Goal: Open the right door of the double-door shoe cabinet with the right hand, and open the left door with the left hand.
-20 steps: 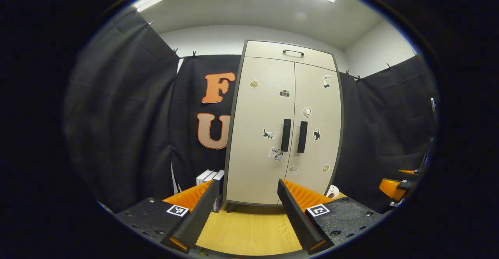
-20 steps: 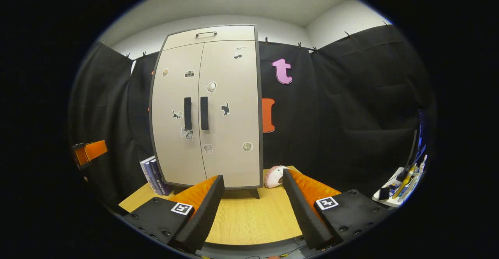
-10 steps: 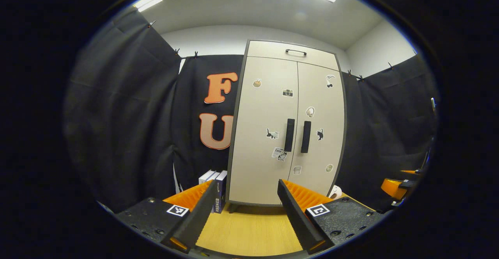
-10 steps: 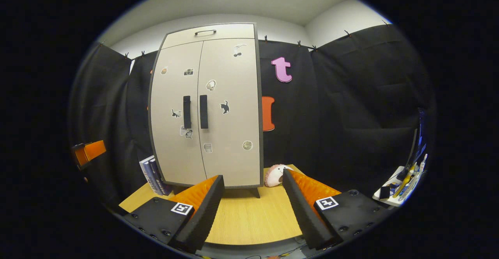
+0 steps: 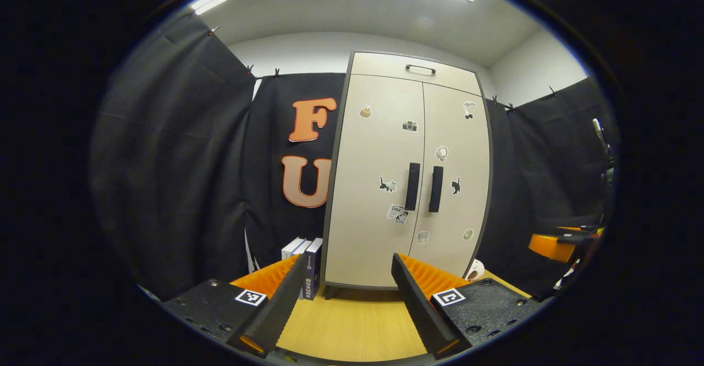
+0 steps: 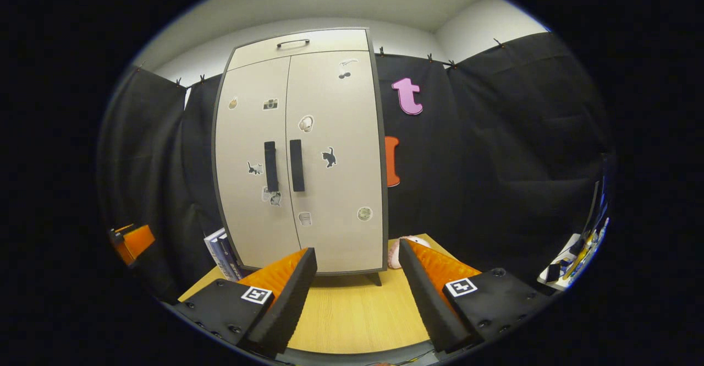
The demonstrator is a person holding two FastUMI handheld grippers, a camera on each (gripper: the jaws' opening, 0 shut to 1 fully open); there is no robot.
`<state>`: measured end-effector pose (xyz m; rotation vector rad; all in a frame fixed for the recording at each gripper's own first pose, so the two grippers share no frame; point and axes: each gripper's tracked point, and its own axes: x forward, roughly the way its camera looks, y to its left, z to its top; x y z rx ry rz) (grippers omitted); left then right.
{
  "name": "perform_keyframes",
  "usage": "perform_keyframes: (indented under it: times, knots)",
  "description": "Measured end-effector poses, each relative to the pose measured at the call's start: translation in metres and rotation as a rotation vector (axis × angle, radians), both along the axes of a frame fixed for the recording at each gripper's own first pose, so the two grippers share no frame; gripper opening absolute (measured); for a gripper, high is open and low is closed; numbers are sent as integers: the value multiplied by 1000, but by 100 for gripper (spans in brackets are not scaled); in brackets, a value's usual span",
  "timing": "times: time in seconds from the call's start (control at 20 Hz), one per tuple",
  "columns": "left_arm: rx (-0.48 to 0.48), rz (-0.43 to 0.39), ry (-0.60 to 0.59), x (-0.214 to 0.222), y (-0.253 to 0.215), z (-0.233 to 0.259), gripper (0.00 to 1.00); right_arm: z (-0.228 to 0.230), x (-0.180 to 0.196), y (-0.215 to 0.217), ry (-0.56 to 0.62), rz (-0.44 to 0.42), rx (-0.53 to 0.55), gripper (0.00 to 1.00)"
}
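The shoe cabinet [image 5: 407, 173] stands upright at the far side of the wooden worktop [image 5: 352, 327], against the black cloth wall. Both its doors are closed. The left door [image 5: 374, 190] and the right door [image 5: 454, 190] meet in the middle, and two black vertical handles sit there side by side: the left handle [image 5: 412, 186] and the right handle [image 5: 436, 189]. Small stickers are spread over both doors. Above the doors is a narrow top panel with a small handle [image 5: 421, 69].

The left hand-held gripper [image 5: 344, 300] is released, its fingers wide apart and holding nothing, well apart from the cabinet. The right hand-held gripper [image 6: 357, 300] is released in the same way, also well apart from the cabinet [image 6: 300, 157].

Some books [image 5: 305, 258] stand just beside the cabinet on its left side. A small pale plush toy [image 6: 396, 253] lies near its right foot. At the far right edge of the right gripper view is a shelf with small items [image 6: 572, 256].
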<state>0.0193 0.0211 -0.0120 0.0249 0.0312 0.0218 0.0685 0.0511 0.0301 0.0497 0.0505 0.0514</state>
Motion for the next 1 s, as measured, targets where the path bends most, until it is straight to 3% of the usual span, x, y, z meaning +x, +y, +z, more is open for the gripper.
perform_keyframes:
  times: [0.2, 0.4, 0.7, 1.0]
  knots:
    - [9, -7, -7, 6, 4, 3, 95, 44, 51, 38, -29, 63, 104, 99]
    - [11, -5, -15, 12, 13, 6, 95, 84, 102, 68, -106, 65, -15, 98]
    - [14, 28, -13, 21, 35, 7, 95, 112, 175, 114, -121, 89, -30, 98]
    - [15, 70, -9, 31, 58, 5, 95, 111, 240, 138, -94, 78, -64, 99]
